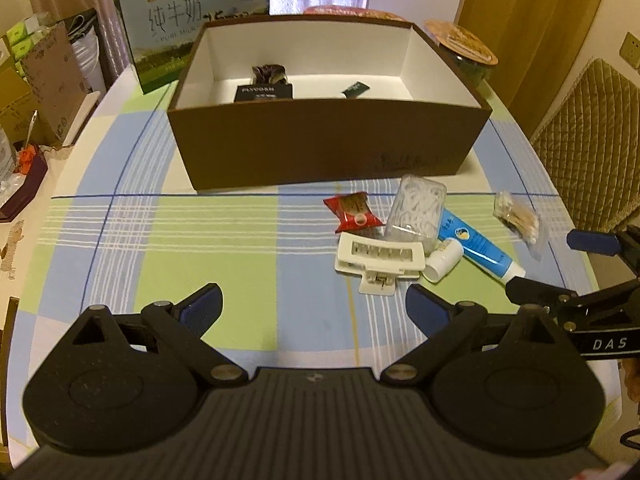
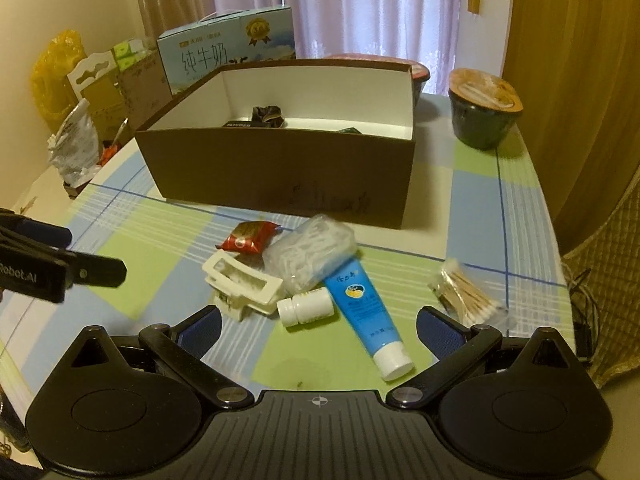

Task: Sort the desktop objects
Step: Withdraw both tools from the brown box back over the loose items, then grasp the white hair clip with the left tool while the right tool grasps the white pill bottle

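A brown box with a white inside stands at the back of the table; a few dark items lie in it. In front of it lies a small heap: a white hair clip, a red snack packet, a clear bag of white picks, a white bottle, a blue tube and a cotton swab bag. My left gripper is open, left of the heap. My right gripper is open, with the tube's cap between its fingers.
A milk carton stands behind the box. Two lidded bowls sit at the back right. Bags and cartons crowd the left side. A padded chair is at the right. The checked tablecloth covers the table.
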A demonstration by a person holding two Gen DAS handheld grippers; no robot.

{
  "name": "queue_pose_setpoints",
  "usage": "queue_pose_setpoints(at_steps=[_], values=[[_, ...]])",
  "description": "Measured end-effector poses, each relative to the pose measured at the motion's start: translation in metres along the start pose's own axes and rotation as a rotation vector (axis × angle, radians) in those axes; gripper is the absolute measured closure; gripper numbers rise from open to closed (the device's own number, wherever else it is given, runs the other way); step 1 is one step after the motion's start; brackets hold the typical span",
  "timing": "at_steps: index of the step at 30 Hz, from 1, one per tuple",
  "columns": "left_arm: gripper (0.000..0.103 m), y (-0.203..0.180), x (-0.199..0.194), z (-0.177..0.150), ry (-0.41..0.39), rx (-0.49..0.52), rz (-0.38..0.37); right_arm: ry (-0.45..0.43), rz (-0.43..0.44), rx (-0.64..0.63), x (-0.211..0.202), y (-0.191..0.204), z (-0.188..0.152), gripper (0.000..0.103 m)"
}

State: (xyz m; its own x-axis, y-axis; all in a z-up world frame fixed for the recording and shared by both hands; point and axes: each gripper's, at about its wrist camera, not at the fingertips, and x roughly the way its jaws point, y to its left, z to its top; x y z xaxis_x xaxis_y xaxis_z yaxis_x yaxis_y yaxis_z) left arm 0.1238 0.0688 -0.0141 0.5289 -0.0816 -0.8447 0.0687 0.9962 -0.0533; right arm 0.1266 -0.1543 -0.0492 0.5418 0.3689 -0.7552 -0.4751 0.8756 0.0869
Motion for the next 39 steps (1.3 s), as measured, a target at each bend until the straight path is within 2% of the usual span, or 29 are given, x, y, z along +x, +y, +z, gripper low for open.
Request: queue_pose_setpoints(at_steps=[12,18,27,34,39], values=[[0.007,-0.007,0.032,-0.001,0.034,0.022,-0.046,0.008,0.008,0.010,0.025,-0.010,-0.009,0.003],[0.008,-0.011,0.053,0.001,0.050,0.053,-0.072,0.026,0.003,0.023,0.035,-0.017,-0.012,0.010],[0.011,-0.023,0.083,0.005,0.047,0.123,-0.125,0.053,-0.020,0.065,0.046,-0.033,-0.015,0.014],[0.011,-0.031,0.110,0.009,0.050,0.197,-0.130,0.069,-0.036,0.096,0.052,-0.042,-0.016,0.014],[0.016,-0.033,0.122,0.010,0.044,0.233,-0.151,0.077,-0.043,0.109,0.055,-0.045,-0.017,0.014]])
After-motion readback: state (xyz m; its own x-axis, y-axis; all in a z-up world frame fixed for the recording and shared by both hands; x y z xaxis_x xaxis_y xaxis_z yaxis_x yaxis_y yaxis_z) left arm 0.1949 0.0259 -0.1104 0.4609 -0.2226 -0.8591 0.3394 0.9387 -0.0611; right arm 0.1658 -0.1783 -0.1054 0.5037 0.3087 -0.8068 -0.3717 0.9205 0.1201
